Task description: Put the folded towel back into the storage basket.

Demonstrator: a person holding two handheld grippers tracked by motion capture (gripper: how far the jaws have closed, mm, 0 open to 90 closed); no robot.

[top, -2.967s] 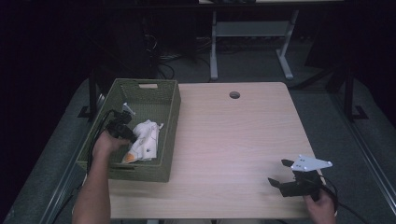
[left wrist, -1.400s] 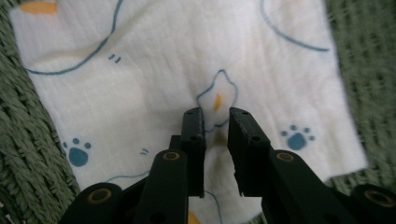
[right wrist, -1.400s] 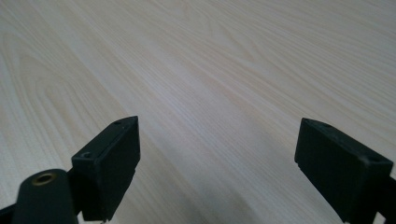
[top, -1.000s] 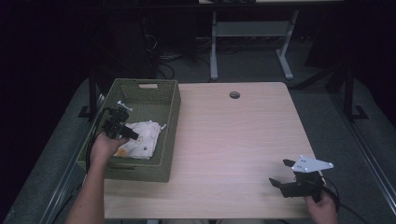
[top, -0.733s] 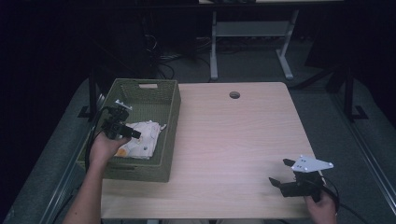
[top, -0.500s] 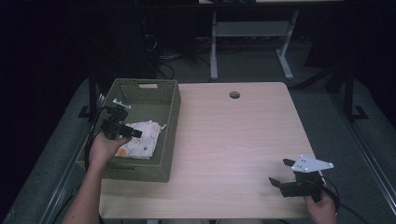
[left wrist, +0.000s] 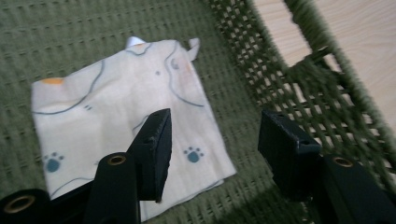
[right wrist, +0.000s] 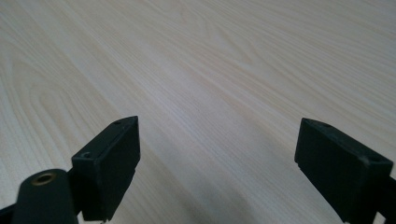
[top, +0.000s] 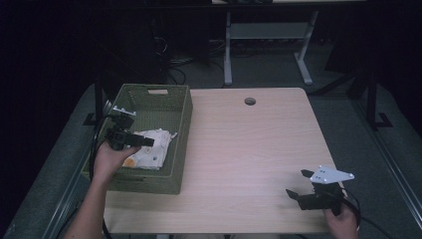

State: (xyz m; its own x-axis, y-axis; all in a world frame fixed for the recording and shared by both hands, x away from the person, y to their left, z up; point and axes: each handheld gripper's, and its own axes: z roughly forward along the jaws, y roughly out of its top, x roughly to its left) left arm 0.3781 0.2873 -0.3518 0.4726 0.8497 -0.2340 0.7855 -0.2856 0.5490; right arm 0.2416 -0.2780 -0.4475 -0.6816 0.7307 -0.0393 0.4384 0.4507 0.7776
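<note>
- High view: a green woven basket [top: 180, 149] stands on the left part of the tabletop [top: 249, 149], its long side parallel to the tabletop's left edge; a folded cloth [top: 152, 149], cream with a printed pattern, lies flat on the basket floor, toward the near half and close to the right wall; the left gripper [top: 144, 142] hangs over the basket above the cloth's left portion, held by the left hand [top: 113, 158] at the basket's left wall; its jaws have just been opening; nothing is clamped between them.
- High view, near-right corner: the right gripper [top: 298, 186] sits low over the tabletop close to the near edge, a grey three-cornered plate [top: 331, 175] on top, the right hand [top: 341, 221] behind it; its jaws stand apart with nothing between them; a small round hole [top: 250, 101] lies near the far edge of the tabletop.
- Left gripper view: the two black jaws stand moderately wide, clear of the cloth [left wrist: 116, 116]; the cloth lies on the basket floor under and beyond the left-hand jaw, paw prints and curved lines visible on it; the right-hand jaw is over bare weave next to the basket wall [left wrist: 299, 79]; the pads press on nothing.
- Right gripper view: the jaws stand wide apart over bare tabletop [right wrist: 210, 70]; nothing lies between them.
</note>
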